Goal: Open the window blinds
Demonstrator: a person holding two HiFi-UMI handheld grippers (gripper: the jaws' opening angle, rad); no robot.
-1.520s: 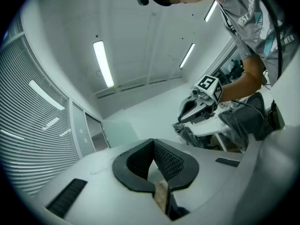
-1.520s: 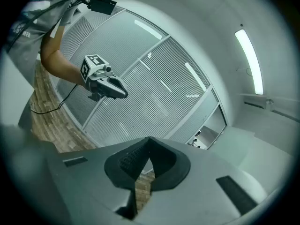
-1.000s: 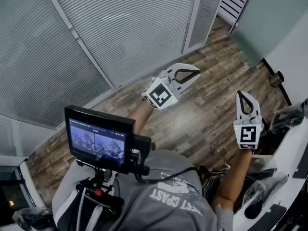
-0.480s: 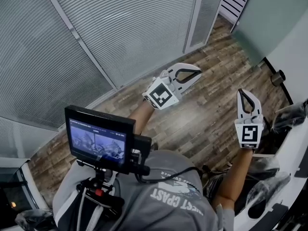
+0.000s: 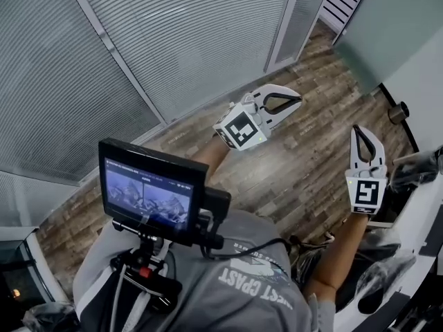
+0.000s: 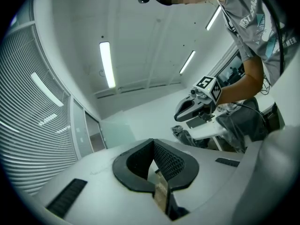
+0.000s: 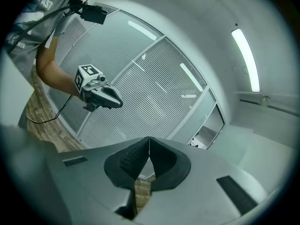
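Both grippers have shifted slightly to the right in the head view since the earlier frame, and the chest-mounted black monitor (image 5: pixel 154 194) now sits a little further right as well. The left gripper (image 5: pixel 296 102) is held out over the brown wood-plank floor (image 5: pixel 304 164). It is apart from the grey horizontal-slat window blinds (image 5: pixel 194 33), and its jaws are pressed together at the tips with nothing between them. The right gripper (image 5: pixel 360 131) is held further right, near the white desk (image 5: pixel 423 209); its jaws are likewise closed tip to tip and empty. The blinds fill the upper left of the head view, divided by white frame bars (image 5: pixel 284 23), and their slats lie closed. A frosted pale-green glass panel (image 5: pixel 391 26) bounds the room ahead of the right gripper, and a small round dark fitting (image 5: pixel 396 113) sits at floor level near its foot. Bare floor lies between both grippers and the base of the blinds. A long ceiling light strip (image 6: pixel 107 63) shows overhead in each gripper view.
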